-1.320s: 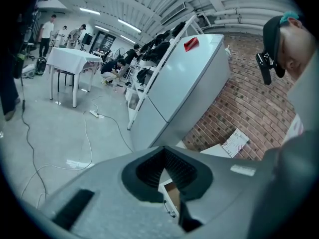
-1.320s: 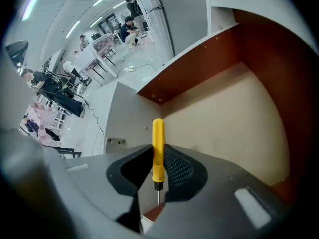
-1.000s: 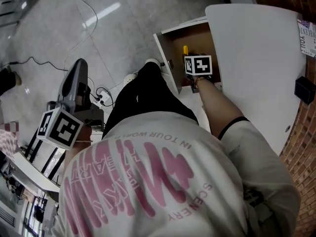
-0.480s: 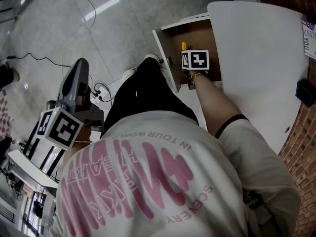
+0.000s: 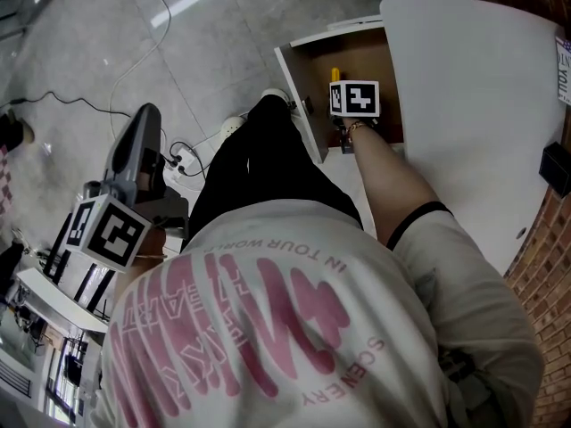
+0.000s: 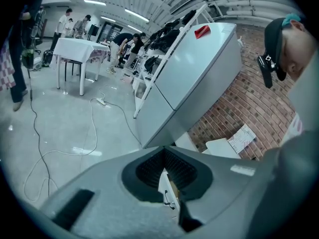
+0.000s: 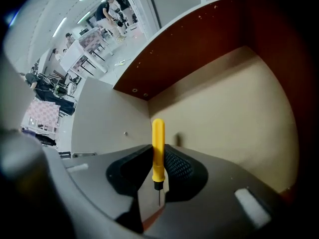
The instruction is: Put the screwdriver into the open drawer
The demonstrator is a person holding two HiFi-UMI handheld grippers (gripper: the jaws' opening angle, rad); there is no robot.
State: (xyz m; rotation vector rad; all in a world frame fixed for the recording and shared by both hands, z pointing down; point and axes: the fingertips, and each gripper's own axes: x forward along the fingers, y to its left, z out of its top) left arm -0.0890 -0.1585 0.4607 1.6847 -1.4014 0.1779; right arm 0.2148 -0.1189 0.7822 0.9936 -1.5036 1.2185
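In the right gripper view a yellow-handled screwdriver [image 7: 158,138] stands between the jaws, and my right gripper [image 7: 158,156] is shut on it, handle pointing ahead into the open drawer [image 7: 224,108]. The drawer has a tan floor and dark brown walls. From the head view, the right gripper [image 5: 343,119] hangs inside the drawer [image 5: 295,74], pointing steeply down, with the screwdriver's [image 5: 335,75] yellow end showing past its marker cube. My left gripper [image 5: 145,119] is held at the left over the floor, away from the drawer. Its jaws meet with nothing between them [image 6: 164,153].
A white cabinet top [image 5: 473,105] lies right of the drawer, with a black object [image 5: 555,169] near a brick wall. Cables and a power strip [image 5: 183,172] lie on the grey floor. A white rack [image 5: 53,292] stands at the lower left. A tall grey cabinet [image 6: 189,78] faces the left gripper.
The right gripper has sunk a little deeper into the drawer, still holding the screwdriver. The left gripper stays at the left, barely shifted.
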